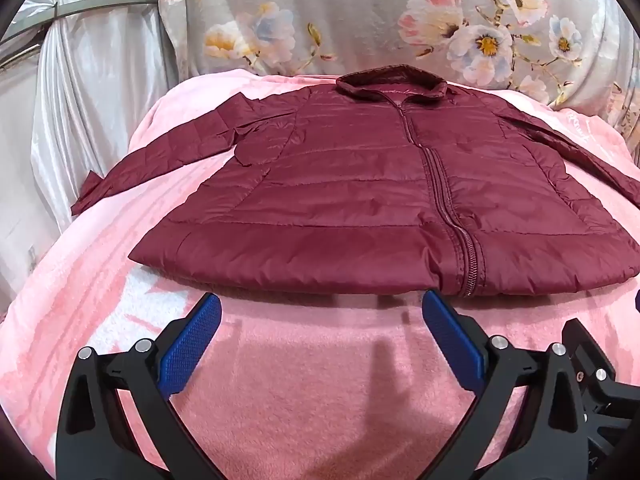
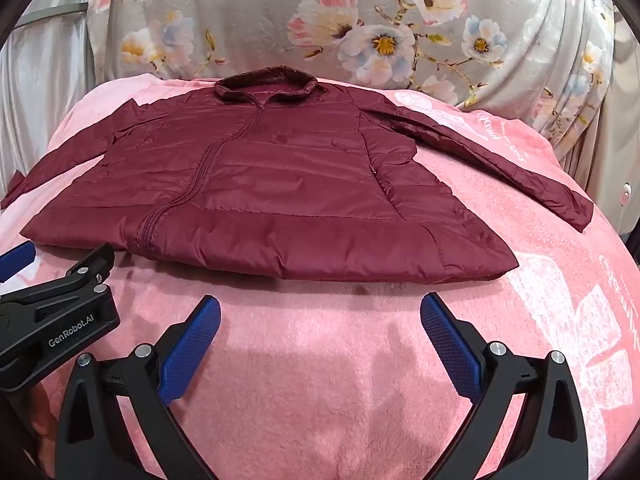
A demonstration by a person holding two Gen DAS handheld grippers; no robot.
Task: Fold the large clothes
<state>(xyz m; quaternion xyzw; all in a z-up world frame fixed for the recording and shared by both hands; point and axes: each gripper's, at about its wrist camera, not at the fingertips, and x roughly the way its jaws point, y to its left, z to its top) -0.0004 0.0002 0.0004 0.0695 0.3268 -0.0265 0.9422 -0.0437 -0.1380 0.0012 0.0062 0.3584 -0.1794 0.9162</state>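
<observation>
A dark red quilted jacket (image 1: 360, 192) lies flat and zipped on a pink blanket (image 1: 304, 380), collar at the far side, both sleeves spread out. In the right wrist view the same jacket (image 2: 272, 200) shows its right sleeve (image 2: 500, 160) stretched toward the far right. My left gripper (image 1: 320, 312) hovers open just short of the hem near the zipper's lower end, with nothing between its blue pads (image 1: 192, 344). My right gripper (image 2: 320, 314) is open too, just short of the hem's right half. The left gripper's body (image 2: 56, 320) shows at the left of the right wrist view.
A grey floral fabric (image 1: 380, 20) rises behind the blanket. White satin drapes (image 1: 88, 80) hang at the far left. The pink blanket (image 2: 560, 300) carries white printed patterns on its right side. Bare blanket lies between the grippers and the hem.
</observation>
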